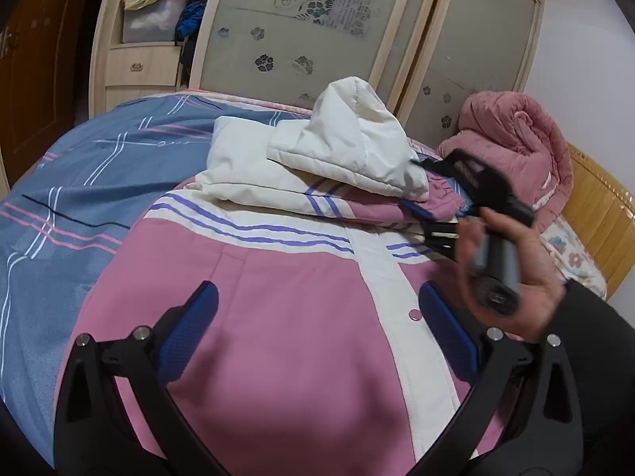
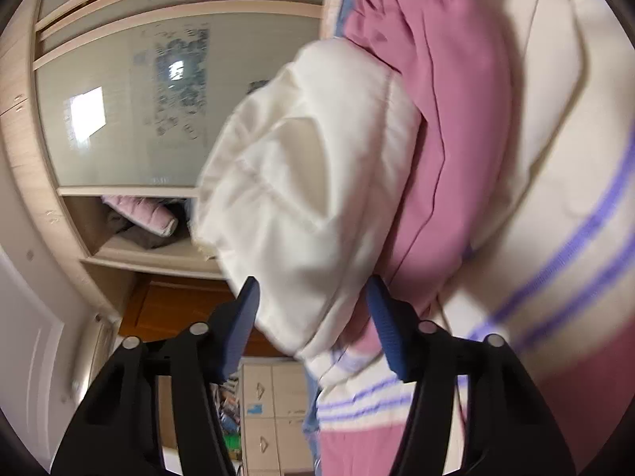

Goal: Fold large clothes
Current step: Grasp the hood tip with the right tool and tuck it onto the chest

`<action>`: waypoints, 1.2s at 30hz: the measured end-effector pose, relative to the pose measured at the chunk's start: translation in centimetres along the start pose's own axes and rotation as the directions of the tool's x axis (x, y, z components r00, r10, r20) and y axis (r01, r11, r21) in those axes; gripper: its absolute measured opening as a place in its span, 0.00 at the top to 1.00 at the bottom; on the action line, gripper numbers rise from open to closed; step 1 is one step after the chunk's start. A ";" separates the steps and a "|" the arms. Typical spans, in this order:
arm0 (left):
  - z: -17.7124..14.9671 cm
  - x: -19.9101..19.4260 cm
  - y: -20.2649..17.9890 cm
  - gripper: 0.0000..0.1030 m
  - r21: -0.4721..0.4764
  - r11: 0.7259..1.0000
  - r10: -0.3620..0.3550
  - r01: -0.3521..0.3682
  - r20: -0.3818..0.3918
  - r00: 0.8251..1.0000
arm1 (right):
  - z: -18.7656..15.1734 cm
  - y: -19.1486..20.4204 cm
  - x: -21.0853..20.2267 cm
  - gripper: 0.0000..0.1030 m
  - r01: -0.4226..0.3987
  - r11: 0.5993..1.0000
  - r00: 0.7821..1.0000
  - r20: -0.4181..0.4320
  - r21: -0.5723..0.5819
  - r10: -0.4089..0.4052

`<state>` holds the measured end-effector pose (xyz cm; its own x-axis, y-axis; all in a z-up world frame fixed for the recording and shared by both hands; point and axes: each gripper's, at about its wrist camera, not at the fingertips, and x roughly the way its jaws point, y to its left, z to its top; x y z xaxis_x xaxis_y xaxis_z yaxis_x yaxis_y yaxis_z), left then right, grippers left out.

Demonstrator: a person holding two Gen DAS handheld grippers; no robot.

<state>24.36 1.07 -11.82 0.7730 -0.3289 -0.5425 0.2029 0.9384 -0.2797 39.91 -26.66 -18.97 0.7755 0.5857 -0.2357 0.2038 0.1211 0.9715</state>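
Two grippers are at work over the pink and cream jacket (image 1: 285,277), which lies spread on the bed (image 1: 67,182) with its snap placket running toward me. My left gripper (image 1: 317,329) hovers above the jacket's pink front, its blue pads spread wide with nothing between them, not touching the cloth as far as I can tell. To the right, my right hand (image 1: 512,273) holds the right gripper (image 1: 430,192) rolled onto its side, its fingers reaching toward the far right of the jacket where the cream hood (image 1: 349,139) is bunched up and lifted off the bed. In the right wrist view, that hood (image 2: 301,182) sits between the right gripper's (image 2: 313,301) blue pads; the jaws are partly drawn in around it, but motion blur keeps me from telling whether the pads press the fabric. Far right on the bed rests a rolled pink quilted garment (image 1: 516,139). Beyond the bed stands a wardrobe (image 1: 301,35) with frosted, flower-patterned sliding doors and an open shelf on its left stuffed with clothes.
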 end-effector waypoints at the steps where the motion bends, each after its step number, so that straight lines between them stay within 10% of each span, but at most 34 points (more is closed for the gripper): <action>1: 0.0 -0.1 0.1 0.02 0.001 1.000 0.002 -0.002 0.005 1.000 | 0.2 -0.6 0.8 0.51 0.007 1.000 1.000 0.019 0.030 -0.007; 4: 0.2 -0.1 0.0 0.02 0.025 0.999 0.021 -0.021 0.013 1.000 | -0.1 -0.8 1.6 0.87 0.039 0.999 0.996 0.075 0.029 -0.041; 14: 0.5 -0.6 0.5 0.02 0.005 1.000 0.012 -0.013 0.011 1.000 | -7.9 3.6 2.0 0.92 0.129 0.971 0.991 -0.002 -0.199 -0.132; 23: 0.3 -0.2 0.4 0.02 0.009 1.000 0.021 -0.021 -0.013 1.000 | -5.8 0.0 -1.3 0.91 0.280 0.937 0.960 0.044 -0.208 -0.277; 26: 0.3 0.0 -0.1 0.02 0.025 0.999 0.025 -0.025 -0.016 1.000 | -5.5 0.7 -0.8 0.82 0.257 0.938 0.966 0.028 -0.235 -0.257; 28: 0.2 0.0 -0.5 0.02 0.043 0.999 0.033 -0.032 -0.015 0.999 | -5.2 0.9 -1.2 0.47 0.239 0.943 0.970 0.026 -0.233 -0.240; 30: 0.1 0.0 -0.8 0.02 0.065 0.997 0.045 -0.045 -0.012 0.999 | -5.7 1.3 -2.3 0.32 0.177 0.962 0.983 -0.001 -0.209 -0.181; 36: -0.1 -0.5 -0.2 0.02 0.063 0.997 0.054 -0.053 -0.013 0.998 | -9.6 5.2 -9.6 0.25 0.133 0.900 0.987 -0.029 -0.414 -0.159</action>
<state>23.85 1.05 -11.54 0.7748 -0.2789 -0.5673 0.1992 0.9594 -0.1996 27.78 -23.99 -11.44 0.7159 0.5818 -0.3860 0.0387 0.5189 0.8539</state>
